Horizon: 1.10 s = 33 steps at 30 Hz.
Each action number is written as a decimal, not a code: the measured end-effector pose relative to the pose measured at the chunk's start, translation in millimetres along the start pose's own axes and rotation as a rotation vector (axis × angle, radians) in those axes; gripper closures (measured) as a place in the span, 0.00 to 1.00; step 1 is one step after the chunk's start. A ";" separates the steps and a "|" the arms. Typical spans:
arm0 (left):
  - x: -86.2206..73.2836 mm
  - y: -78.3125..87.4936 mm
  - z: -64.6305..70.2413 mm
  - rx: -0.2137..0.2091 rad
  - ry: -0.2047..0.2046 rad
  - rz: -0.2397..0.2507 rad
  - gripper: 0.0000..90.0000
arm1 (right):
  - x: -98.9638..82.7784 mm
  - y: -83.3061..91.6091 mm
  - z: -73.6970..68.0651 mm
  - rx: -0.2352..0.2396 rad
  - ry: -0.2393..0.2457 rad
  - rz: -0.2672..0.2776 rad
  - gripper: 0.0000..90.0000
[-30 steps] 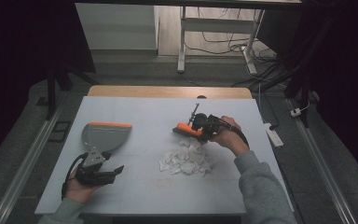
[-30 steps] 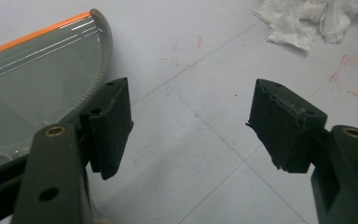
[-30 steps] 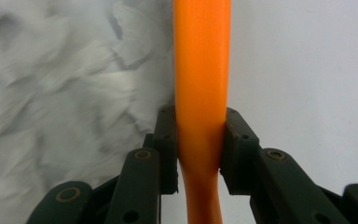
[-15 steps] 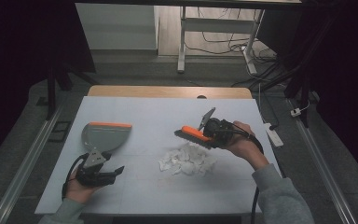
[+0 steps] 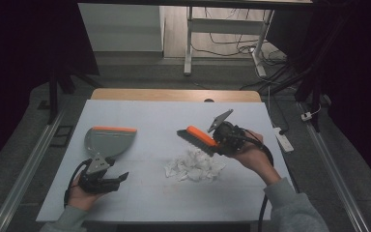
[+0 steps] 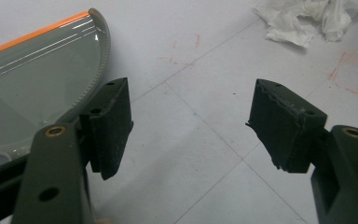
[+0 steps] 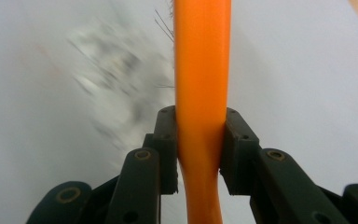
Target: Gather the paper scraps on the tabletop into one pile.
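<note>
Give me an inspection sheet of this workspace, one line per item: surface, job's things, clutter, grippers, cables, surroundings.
Surface: pale table with faint red marks in the left gripper view.
Job's things: orange-backed brush held above the table; grey dustpan with an orange edge lying flat at the left; pile of crumpled white paper near the middle.
Clutter: nothing seen.
Grippers: right gripper shut on the brush handle; left gripper open, nothing between its jaws, beside the dustpan.
Cables: black cable trailing from the right gripper along the sleeve; loose cables on the floor behind.
Surroundings: dark room; power strip right of the table; metal frame beyond.
</note>
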<state>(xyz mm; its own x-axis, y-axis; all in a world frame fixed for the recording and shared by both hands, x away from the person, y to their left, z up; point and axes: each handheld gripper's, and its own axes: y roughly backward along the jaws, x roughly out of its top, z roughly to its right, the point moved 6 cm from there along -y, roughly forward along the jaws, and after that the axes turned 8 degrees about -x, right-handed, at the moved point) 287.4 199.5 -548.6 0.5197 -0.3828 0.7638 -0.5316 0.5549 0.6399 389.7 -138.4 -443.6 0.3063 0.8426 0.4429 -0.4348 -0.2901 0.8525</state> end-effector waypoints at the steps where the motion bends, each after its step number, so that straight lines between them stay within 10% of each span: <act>1: 0.0 0.1 0.0 0.000 0.000 0.000 0.34 | 5.5 -0.3 -7.4 0.019 -0.015 0.006 0.79; 10: -0.4 1.0 -0.3 0.002 0.001 0.002 0.34 | 61.0 -39.7 -76.6 0.218 -0.096 0.006 0.79; 15: -0.1 0.9 0.3 -0.001 -0.003 0.003 0.34 | 80.4 -70.9 -97.3 0.250 -0.109 -0.022 0.79; 25: 0.0 0.8 -0.2 -0.003 -0.004 0.003 0.34 | 39.9 -85.5 -60.8 0.182 -0.240 -0.123 0.79; 33: 0.6 -1.1 1.8 -0.003 -0.007 -0.004 0.34 | 36.0 -54.5 -49.8 0.167 -0.265 -0.005 0.79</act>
<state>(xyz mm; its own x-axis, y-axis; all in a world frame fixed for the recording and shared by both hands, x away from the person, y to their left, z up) 287.1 197.3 -548.7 0.5172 -0.3898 0.7619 -0.5280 0.5554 0.6425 382.2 -69.7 -488.0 0.5279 0.7030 0.4765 -0.2941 -0.3751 0.8791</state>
